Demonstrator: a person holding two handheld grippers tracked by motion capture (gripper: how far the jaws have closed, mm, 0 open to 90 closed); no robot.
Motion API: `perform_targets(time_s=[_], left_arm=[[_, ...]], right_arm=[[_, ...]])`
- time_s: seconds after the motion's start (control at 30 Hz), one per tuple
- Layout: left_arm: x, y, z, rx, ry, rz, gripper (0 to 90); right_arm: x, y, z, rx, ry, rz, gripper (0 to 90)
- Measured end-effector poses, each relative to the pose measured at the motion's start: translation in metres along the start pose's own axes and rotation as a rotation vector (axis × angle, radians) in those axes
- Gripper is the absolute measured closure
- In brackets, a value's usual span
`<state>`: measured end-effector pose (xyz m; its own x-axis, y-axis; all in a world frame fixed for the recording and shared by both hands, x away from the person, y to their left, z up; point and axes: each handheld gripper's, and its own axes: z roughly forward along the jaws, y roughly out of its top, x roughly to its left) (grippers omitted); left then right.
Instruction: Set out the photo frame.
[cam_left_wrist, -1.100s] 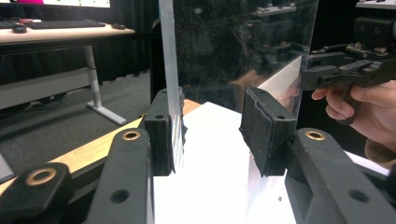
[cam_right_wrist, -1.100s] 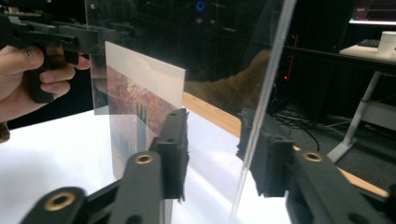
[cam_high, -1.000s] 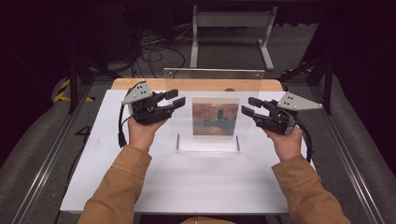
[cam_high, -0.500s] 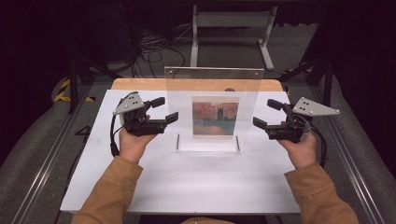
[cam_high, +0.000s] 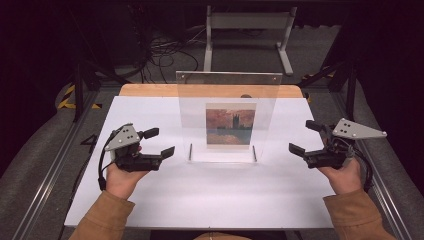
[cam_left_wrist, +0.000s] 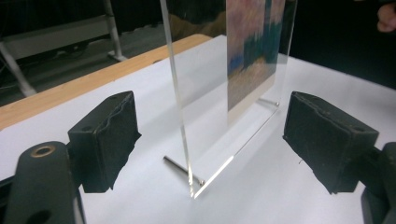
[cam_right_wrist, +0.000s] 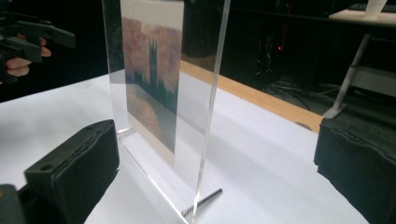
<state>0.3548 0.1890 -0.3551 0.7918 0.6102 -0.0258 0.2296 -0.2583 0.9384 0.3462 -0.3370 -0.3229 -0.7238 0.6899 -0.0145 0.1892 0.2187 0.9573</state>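
Observation:
A clear acrylic frame (cam_high: 227, 117) stands upright on thin metal pins in the middle of the white tabletop (cam_high: 200, 195). It holds a print of towers at sunset (cam_high: 231, 125). My left gripper (cam_high: 160, 141) is level, left of the frame and apart from it. It is open, its jaws have just been opening, and nothing is between them. My right gripper (cam_high: 301, 136) is right of the frame, also open after opening, with nothing held. The left gripper view looks along the frame's edge (cam_left_wrist: 180, 93) between black pads (cam_left_wrist: 105, 140). The right gripper view shows the other edge (cam_right_wrist: 212, 93) and pads (cam_right_wrist: 74, 172).
A wooden strip (cam_high: 150, 90) runs along the table's back edge. Behind it are a grey metal stand (cam_high: 247, 22) and floor cables (cam_high: 165, 50). Metal rails (cam_high: 55, 170) flank both sides of the table.
Both grippers have drawn outward from the frame's sides and toward the near edge, and their jaws have spread wider. The frame stays upright where it was.

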Motion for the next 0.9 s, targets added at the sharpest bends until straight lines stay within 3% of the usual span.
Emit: perform_targets(time_s=[0.1, 0.33, 0.5, 0.77, 0.9], left_arm=[[0.001, -0.009, -0.006, 0.016, 0.025, 0.014, 17.5], [0.009, -0.031, -0.011, 0.019, 0.045, -0.030, 17.3], [0.010, -0.047, -0.011, 0.020, 0.062, -0.037, 17.4], [0.007, -0.071, -0.004, 0.033, 0.087, -0.038, 17.6], [0.007, -0.079, 0.004, 0.049, 0.097, -0.028, 17.9]], right_arm=[[-0.002, -0.007, -0.003, 0.015, 0.001, 0.011, 0.0], [-0.002, -0.026, -0.007, 0.041, 0.002, 0.040, 0.0], [-0.004, -0.047, -0.009, 0.041, 0.002, 0.056, 0.0], [-0.008, -0.081, -0.002, 0.050, -0.008, 0.093, 0.0], [-0.013, -0.098, 0.006, 0.087, -0.014, 0.106, 0.0]])
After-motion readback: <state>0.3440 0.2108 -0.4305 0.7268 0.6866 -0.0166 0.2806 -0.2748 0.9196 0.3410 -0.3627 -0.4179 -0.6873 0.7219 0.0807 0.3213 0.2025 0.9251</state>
